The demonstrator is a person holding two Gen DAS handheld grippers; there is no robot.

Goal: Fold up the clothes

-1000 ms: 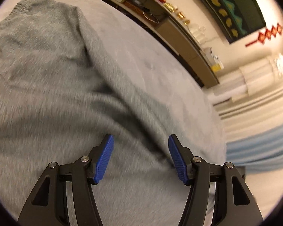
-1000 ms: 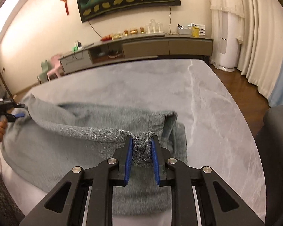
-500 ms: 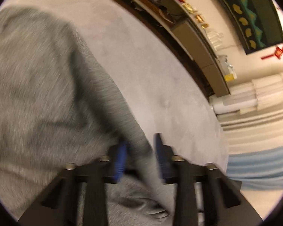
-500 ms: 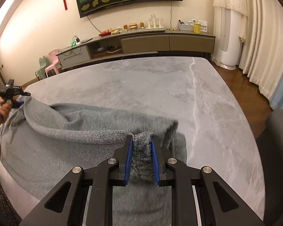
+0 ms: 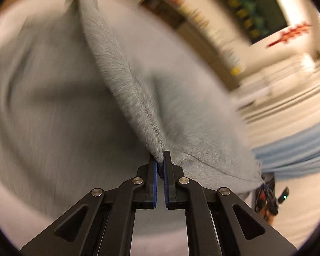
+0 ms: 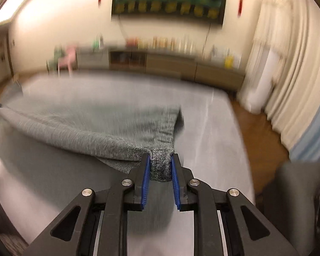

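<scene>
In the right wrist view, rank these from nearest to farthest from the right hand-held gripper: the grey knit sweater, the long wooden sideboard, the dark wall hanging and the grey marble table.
1. Grey knit sweater: clamped in the right hand-held gripper.
2. Grey marble table: beneath and ahead, under the sweater.
3. Long wooden sideboard: beyond the table's far edge, against the wall.
4. Dark wall hanging: on the wall above the sideboard.

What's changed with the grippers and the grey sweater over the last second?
The left gripper, open a second ago, has shut on a sweater edge and lifted it, stretching the knit taut between the grippers. The right gripper stays clamped on its bunch; the table is unchanged.
</scene>
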